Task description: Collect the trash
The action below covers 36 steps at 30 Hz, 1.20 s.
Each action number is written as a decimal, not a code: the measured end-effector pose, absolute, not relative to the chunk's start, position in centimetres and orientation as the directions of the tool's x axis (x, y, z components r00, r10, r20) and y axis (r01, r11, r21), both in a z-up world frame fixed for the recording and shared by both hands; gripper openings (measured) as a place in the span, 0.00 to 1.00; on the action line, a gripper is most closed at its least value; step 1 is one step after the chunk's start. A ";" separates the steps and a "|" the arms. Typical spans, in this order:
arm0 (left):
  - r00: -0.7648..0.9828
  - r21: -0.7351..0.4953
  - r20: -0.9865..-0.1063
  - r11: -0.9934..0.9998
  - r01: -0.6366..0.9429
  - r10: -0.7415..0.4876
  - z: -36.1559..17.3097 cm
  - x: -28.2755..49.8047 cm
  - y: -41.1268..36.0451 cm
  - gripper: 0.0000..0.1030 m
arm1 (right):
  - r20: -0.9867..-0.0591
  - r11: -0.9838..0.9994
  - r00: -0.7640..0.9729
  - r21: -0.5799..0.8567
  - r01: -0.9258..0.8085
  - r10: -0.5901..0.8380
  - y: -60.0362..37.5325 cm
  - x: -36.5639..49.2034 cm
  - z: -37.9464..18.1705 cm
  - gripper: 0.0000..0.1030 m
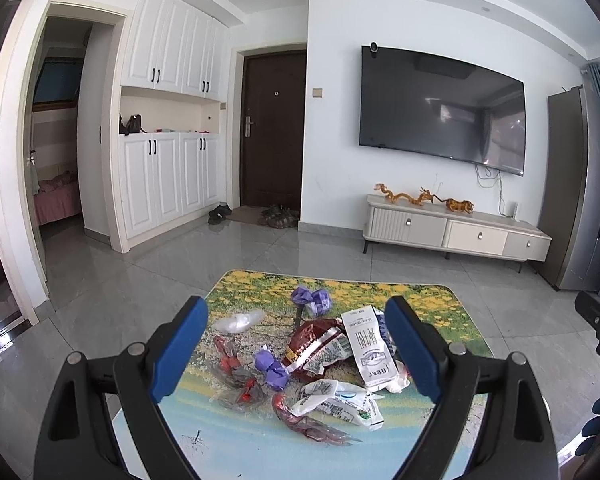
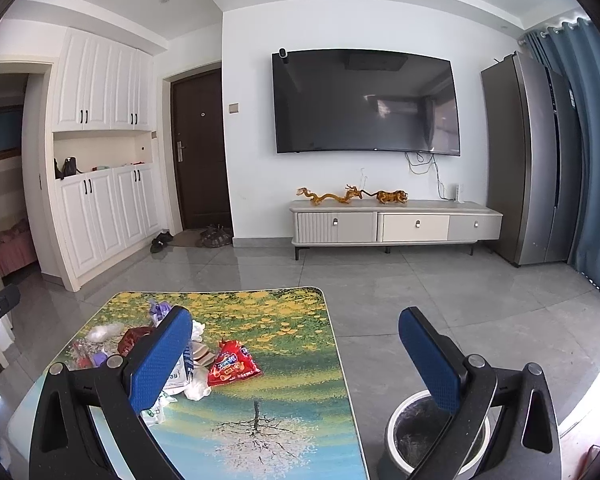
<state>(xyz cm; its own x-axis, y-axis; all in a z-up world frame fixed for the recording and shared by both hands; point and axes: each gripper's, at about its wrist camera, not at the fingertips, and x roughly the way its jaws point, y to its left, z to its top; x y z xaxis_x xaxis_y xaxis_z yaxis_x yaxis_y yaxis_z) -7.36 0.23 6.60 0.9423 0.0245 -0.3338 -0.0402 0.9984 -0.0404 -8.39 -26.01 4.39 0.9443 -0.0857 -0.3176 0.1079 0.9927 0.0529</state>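
Observation:
A heap of wrappers lies on the low table (image 1: 431,300) with its flower-field print. In the left wrist view I see a dark red snack bag (image 1: 313,342), a white printed packet (image 1: 369,350), purple candy wrappers (image 1: 272,368), red cellophane (image 1: 236,376) and a crumpled clear bag (image 1: 240,320). My left gripper (image 1: 296,312) hangs open above the heap, holding nothing. In the right wrist view a red snack bag (image 2: 232,368) lies beside the heap on the table (image 2: 284,360). My right gripper (image 2: 296,320) is open and empty over the table's right edge, above a round waste bin (image 2: 403,436) on the floor.
Grey tiled floor (image 2: 379,280) surrounds the table. A TV cabinet (image 2: 395,224) with dragon and tiger figures stands under a wall-mounted television (image 2: 363,104). A fridge (image 2: 535,160) and blue curtain are at the right; white cupboards (image 2: 100,184), a dark door and shoes at the left.

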 end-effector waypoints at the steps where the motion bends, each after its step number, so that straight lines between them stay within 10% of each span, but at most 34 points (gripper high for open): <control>1: 0.941 -0.040 -0.336 0.998 -0.039 0.023 6.6 -7.3 0.2 0.87 | -0.318 0.993 0.944 0.050 0.107 -0.085 -25.9 -8.3 4.3 1.00; 36: 0.884 -0.013 -0.468 1.000 -0.004 -0.003 2.6 -2.7 -0.4 0.87 | -0.477 0.994 0.879 0.091 0.054 -0.005 -26.0 -3.0 -0.8 1.00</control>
<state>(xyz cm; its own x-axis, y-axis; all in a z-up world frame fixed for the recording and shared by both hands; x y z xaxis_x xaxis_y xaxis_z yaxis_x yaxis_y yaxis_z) -2.65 -0.45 2.59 0.8838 -0.0026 -0.4679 -0.0042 0.9999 -0.0135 -3.02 -26.00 -0.84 0.8791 -0.0047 -0.4766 0.0545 0.9944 0.0906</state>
